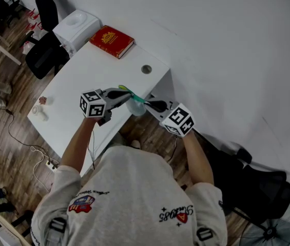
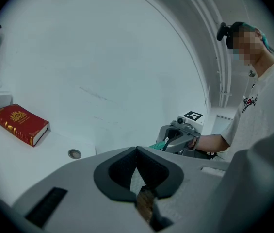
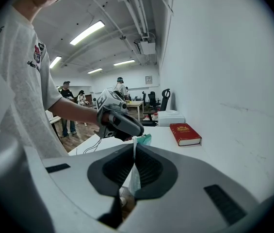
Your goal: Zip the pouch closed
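A small translucent pouch [image 1: 136, 107] with a green zip [image 1: 133, 94] hangs in the air between my two grippers, just off the white table's [image 1: 78, 81] right end. My left gripper [image 1: 126, 93] is shut on the zip end; in its own view the jaws [image 2: 136, 152] are closed with a pale strip of the pouch [image 2: 137, 178] pinched low between them. My right gripper [image 1: 150, 105] is shut on the pouch's other side. The right gripper view shows the pouch [image 3: 134, 176] clamped edge-on between the pads [image 3: 149, 166], its green end [image 3: 145, 139] reaching the left gripper [image 3: 136, 131].
A red book [image 1: 112, 41] lies at the table's far end beside a white box [image 1: 77, 27]. A round cable hole [image 1: 146, 69] sits near the wall edge. Small items [image 1: 42, 101] lie on the table's left side. Black chairs [image 1: 44, 55] stand beyond; a white wall runs along the right.
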Motion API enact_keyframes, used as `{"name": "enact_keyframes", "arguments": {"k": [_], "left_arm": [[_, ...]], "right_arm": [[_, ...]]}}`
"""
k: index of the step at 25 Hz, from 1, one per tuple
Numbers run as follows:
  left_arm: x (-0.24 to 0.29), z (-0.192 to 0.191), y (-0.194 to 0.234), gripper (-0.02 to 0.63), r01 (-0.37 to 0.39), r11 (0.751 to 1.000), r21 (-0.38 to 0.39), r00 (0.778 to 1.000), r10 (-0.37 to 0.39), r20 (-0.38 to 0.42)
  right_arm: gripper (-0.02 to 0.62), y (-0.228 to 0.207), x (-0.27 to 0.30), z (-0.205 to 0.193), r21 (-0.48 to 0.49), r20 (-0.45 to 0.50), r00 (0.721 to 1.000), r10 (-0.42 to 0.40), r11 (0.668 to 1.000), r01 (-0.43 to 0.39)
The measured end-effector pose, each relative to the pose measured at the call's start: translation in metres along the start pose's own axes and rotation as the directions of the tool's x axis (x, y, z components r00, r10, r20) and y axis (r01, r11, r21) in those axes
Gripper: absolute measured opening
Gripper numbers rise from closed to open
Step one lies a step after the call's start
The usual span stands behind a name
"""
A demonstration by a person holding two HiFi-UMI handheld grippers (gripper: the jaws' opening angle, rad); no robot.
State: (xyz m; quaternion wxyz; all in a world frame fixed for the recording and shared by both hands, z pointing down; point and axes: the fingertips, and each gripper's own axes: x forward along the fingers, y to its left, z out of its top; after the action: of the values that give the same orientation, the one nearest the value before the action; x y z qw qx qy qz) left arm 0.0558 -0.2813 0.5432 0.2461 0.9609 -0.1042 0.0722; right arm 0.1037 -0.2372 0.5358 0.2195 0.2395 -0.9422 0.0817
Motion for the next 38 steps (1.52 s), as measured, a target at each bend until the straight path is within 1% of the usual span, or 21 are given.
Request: {"name": "enact_keyframes", "arguments": {"k": [17, 21, 26, 30, 34, 38], "left_arm": [[-0.006, -0.005, 0.007, 0.006, -0.037, 0.999, -0.010, 0.999, 0.037, 0.011], [-0.012, -0.004, 0.012, 0.006, -0.064, 0.998, -0.017, 0.998, 0.065, 0.016], [-0.011, -0.005, 0.013, 0.006, -0.069, 0.998, 0.002, 0.998, 0.069, 0.001], [-0.009, -0.007, 0.013, 0.006, -0.073, 0.997, -0.004, 0.997, 0.073, 0.004], [-0.014, -0.008, 0.022, 0.006, -0.103, 0.995, -0.017, 0.995, 0.103, 0.012], [-0.015, -0.008, 0.021, 0.006, -0.102, 0.995, -0.009, 0.995, 0.102, 0.004]], "right_arm": [[0.015, 0.003, 0.000, 0.001, 0.005, 0.021, 1.000, 0.005, 1.000, -0.005], [0.015, 0.004, -0.003, 0.004, 0.011, 0.030, 1.000, 0.004, 1.000, -0.005], [0.015, 0.003, -0.006, 0.000, 0.019, 0.031, 1.000, 0.000, 1.000, -0.001], [0.015, 0.003, -0.007, 0.000, 0.018, 0.033, 0.999, -0.002, 1.000, 0.001], [0.015, 0.001, -0.009, -0.001, 0.029, 0.040, 0.999, -0.004, 1.000, 0.003], [0.015, -0.001, -0.010, -0.003, 0.032, 0.038, 0.999, -0.005, 0.999, 0.004]]}}
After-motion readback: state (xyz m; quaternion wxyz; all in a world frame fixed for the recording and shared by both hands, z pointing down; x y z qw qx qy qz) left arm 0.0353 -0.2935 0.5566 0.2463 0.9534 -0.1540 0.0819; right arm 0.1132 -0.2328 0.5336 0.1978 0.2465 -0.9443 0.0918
